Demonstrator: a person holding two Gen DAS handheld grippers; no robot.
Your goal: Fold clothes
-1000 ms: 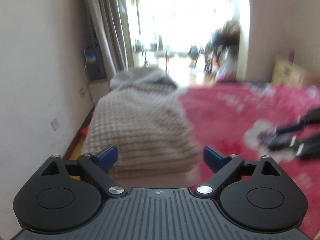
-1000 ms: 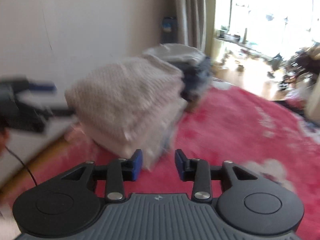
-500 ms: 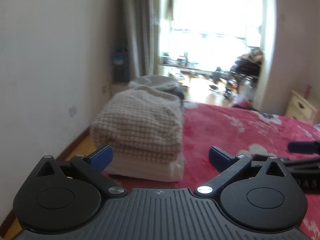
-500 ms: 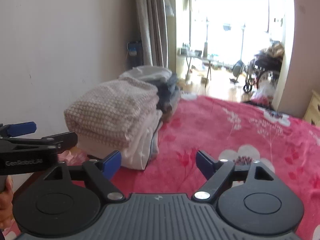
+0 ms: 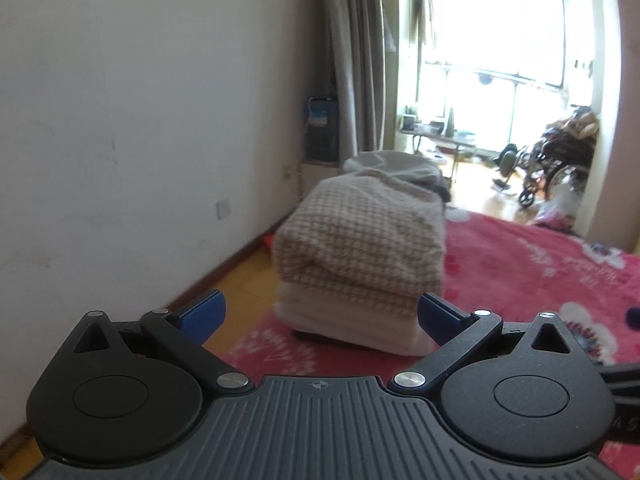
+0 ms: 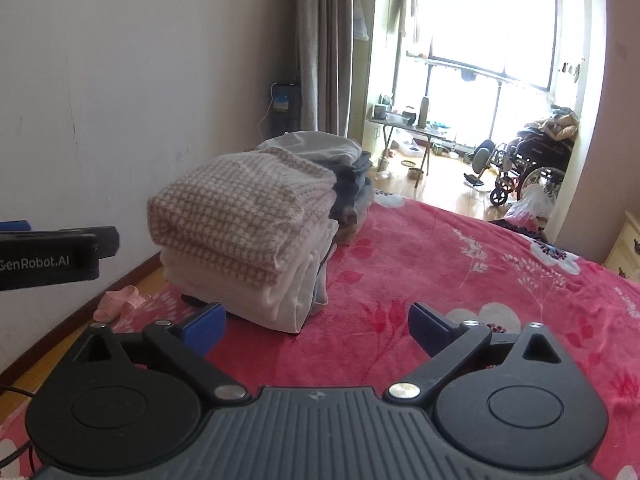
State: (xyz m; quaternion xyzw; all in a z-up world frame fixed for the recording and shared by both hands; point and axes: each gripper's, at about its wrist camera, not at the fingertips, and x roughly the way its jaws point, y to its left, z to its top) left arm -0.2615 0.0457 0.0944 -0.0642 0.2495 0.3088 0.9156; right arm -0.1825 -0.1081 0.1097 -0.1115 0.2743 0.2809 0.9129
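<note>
Both grippers are hanging wide open and empty: the left gripper (image 5: 320, 314) and the right gripper (image 6: 316, 326). The stack of folded clothes (image 6: 244, 232) is sitting at the left edge of the red blanket (image 6: 460, 280), a checked sweater (image 5: 360, 236) lying on top.

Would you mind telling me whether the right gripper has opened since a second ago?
Yes. The right gripper has opened wider, and it has pulled back from the clothes pile on the red blanket.

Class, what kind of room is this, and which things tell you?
Probably a home bedroom: a bed under a red floral blanket, folded clothes stacked on it, slippers on the floor.
</note>
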